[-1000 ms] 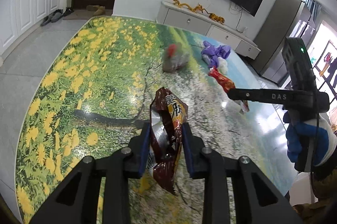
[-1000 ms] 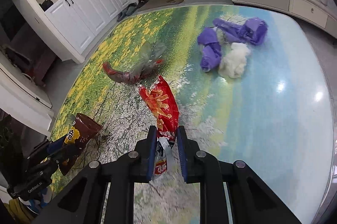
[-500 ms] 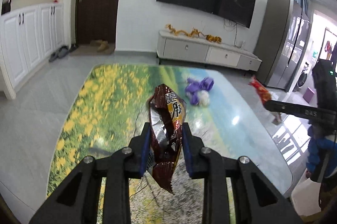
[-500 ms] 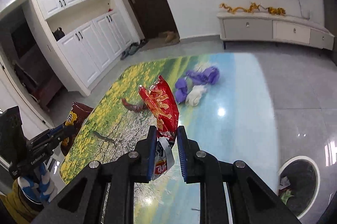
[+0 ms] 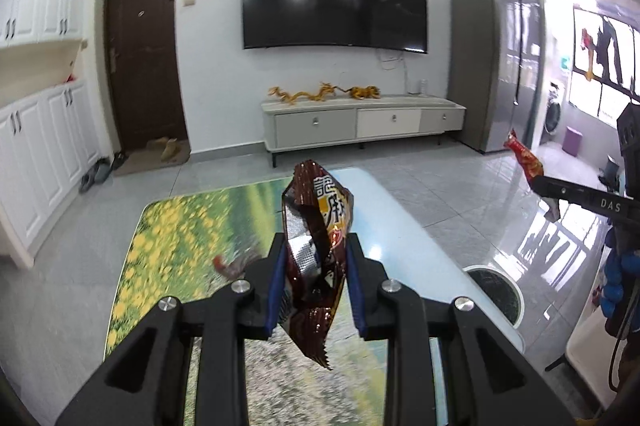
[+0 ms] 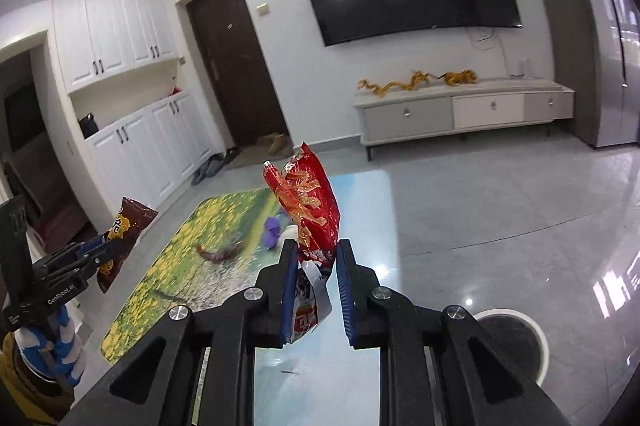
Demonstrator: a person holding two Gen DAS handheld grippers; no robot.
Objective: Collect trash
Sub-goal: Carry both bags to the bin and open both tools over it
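My left gripper (image 5: 316, 266) is shut on a brown snack bag (image 5: 316, 234) and holds it high above the table (image 5: 168, 246). My right gripper (image 6: 316, 266) is shut on a red snack bag (image 6: 308, 210), also lifted clear of the table (image 6: 176, 266). The left gripper with the brown bag (image 6: 120, 238) shows at the left of the right wrist view. The right gripper's red bag (image 5: 524, 158) shows at the right of the left wrist view. A round trash bin (image 6: 520, 338) stands on the floor at the lower right; it also shows in the left wrist view (image 5: 496, 294).
On the table lie a dark red wrapper (image 6: 216, 252), a purple glove (image 6: 272, 228) and a bit of white tissue (image 6: 290, 236). The wrapper also shows in the left wrist view (image 5: 234, 264). A TV cabinet (image 5: 360, 126) stands against the far wall.
Both grippers have risen and tilted up with their bags, so the table now looks smaller and lower. The trash bin has come into view in both views.
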